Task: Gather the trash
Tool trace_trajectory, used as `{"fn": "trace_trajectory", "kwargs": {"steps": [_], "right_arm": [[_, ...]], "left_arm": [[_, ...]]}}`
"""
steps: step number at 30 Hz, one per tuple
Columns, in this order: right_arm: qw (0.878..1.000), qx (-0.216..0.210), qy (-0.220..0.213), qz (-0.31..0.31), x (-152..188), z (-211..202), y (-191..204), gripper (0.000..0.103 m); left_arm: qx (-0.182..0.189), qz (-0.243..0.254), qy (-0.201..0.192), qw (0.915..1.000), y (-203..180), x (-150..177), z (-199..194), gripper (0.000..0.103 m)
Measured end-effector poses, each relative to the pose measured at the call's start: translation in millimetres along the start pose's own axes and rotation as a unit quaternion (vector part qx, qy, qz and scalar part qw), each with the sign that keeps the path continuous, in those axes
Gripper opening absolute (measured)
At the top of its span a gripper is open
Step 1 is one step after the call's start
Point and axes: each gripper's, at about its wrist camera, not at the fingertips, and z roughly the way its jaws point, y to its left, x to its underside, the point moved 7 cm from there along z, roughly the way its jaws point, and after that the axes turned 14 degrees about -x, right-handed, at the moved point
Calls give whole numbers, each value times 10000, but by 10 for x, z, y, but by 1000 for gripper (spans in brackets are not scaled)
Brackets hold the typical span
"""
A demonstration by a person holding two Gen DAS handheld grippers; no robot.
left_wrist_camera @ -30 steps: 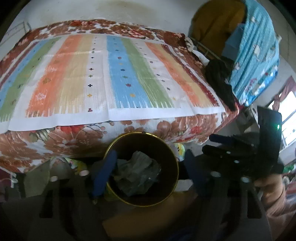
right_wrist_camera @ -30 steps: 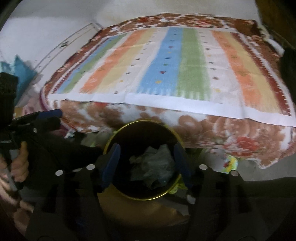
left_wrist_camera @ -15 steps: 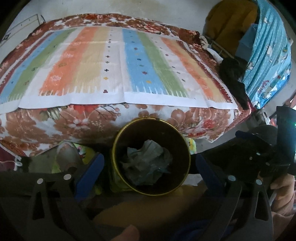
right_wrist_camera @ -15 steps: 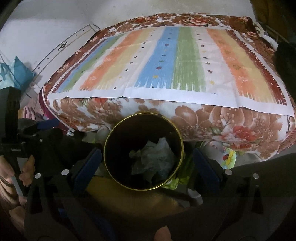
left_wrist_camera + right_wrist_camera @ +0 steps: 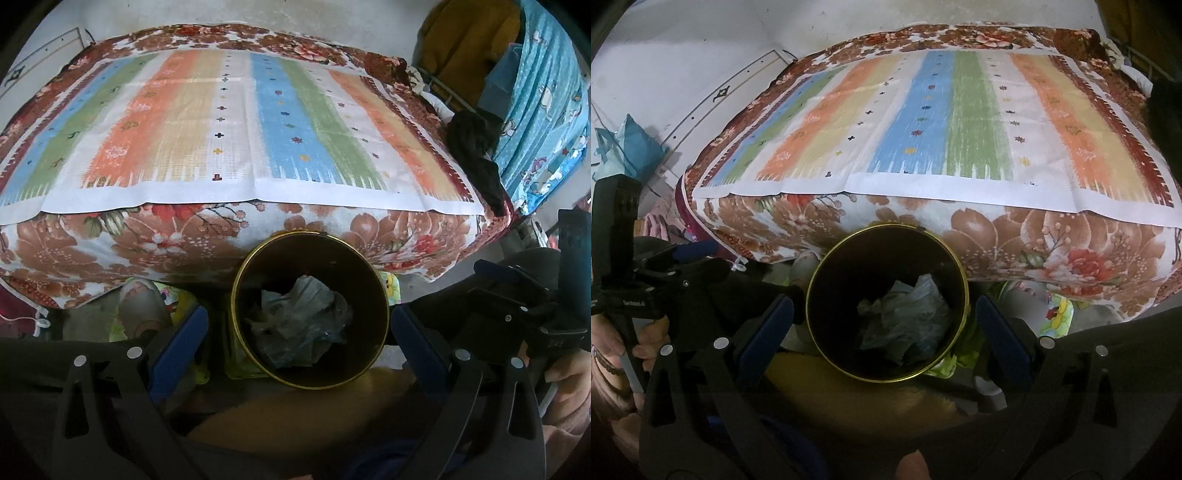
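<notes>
A dark round bin with a gold rim (image 5: 295,233) stands on the floor against the bed. A crumpled grey plastic wrapper (image 5: 301,325) lies inside it. My left gripper (image 5: 298,314) hangs over the bin, open wide, its blue fingers (image 5: 181,347) either side of the rim and touching nothing. In the right wrist view the same bin (image 5: 809,302) and wrapper (image 5: 908,317) sit below my right gripper (image 5: 884,302), also open wide with nothing between its pads.
A bed with a floral spread and a striped cloth (image 5: 236,129) fills the far side. A black garment (image 5: 476,147) and a blue patterned curtain (image 5: 546,92) are at its right end. A blue bag (image 5: 628,147) stands at the left. Colourful items (image 5: 144,306) lie under the bed.
Both grippers have opened from a narrower gap around the wrapper to full width. The wrapper now lies loose in the bin. The left gripper has sunk slightly.
</notes>
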Motion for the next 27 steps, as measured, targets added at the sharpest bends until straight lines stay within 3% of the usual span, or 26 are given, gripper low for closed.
{"fn": "trace_trajectory", "kwargs": {"steps": [7, 27], "right_arm": [[10000, -23, 53, -12, 5, 57, 17, 94], [9998, -97, 169, 10, 9, 110, 17, 94]], "left_arm": [[-153, 69, 59, 9998, -21, 2, 43, 97], [-132, 50, 128, 9998, -32, 44, 81, 97]]}}
